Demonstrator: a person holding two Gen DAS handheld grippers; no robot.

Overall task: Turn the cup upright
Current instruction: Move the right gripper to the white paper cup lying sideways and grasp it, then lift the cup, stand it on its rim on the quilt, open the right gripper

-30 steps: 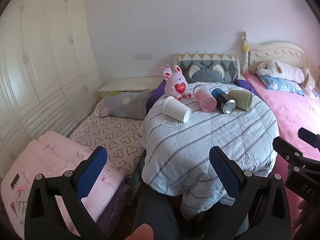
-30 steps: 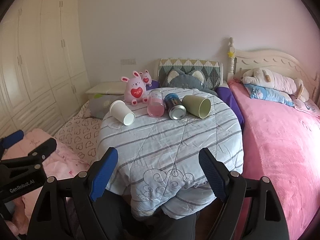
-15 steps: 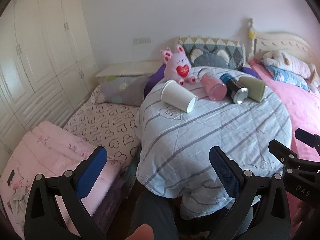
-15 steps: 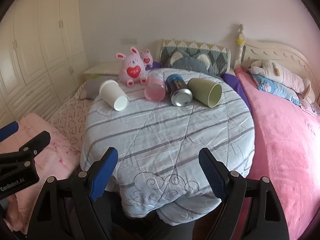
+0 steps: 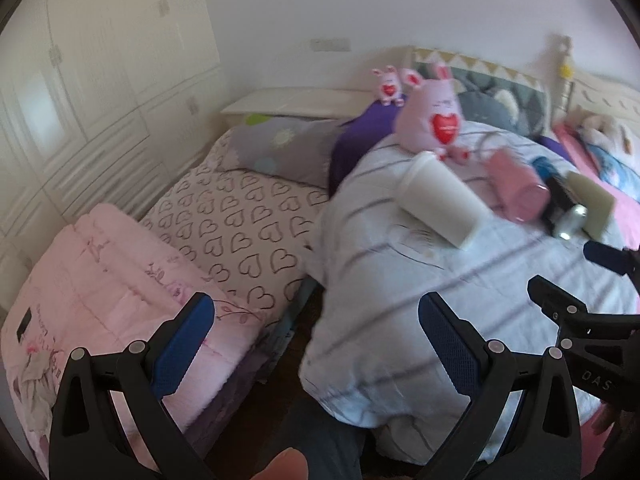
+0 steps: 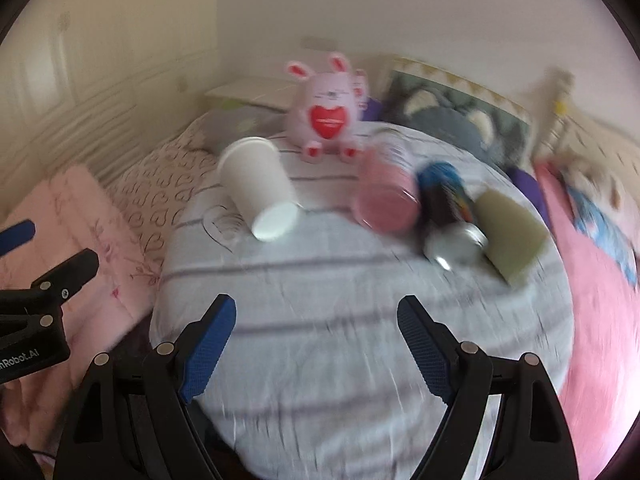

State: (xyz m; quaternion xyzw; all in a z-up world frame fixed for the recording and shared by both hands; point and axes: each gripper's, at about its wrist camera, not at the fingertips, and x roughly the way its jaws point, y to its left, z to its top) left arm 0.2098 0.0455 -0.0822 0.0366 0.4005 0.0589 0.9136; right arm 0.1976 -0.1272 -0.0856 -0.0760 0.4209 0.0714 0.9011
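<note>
- Left wrist view: your left gripper (image 5: 316, 330) hangs low in front of you, its blue-padded jaws wide apart with nothing between them, above the gap between a pink quilt (image 5: 100, 280) and the round table.
- Right wrist view: your right gripper (image 6: 316, 332) is also spread wide and holds nothing, over the near edge of the round table (image 6: 360, 320), which is draped in a pale striped quilted cloth.
- The white paper cup (image 6: 260, 188) lies on its side on the left part of the tabletop, its open mouth turned toward you and slightly right, well apart from both grippers.
- Just behind the cup sits a pink plush rabbit (image 6: 326, 114) with a red heart on its chest.
- To the right of the cup, three more things lie on their sides in a close row: a pink tumbler (image 6: 386, 196), a dark can (image 6: 450, 216) with a silver end, and an olive-green cup (image 6: 510, 230).
- Both views are motion-blurred, so fine detail is soft.
- A heart-patterned bedsheet (image 5: 240, 216) lies left of the table, and a pink bed (image 6: 592, 300) lies right of it.
</note>
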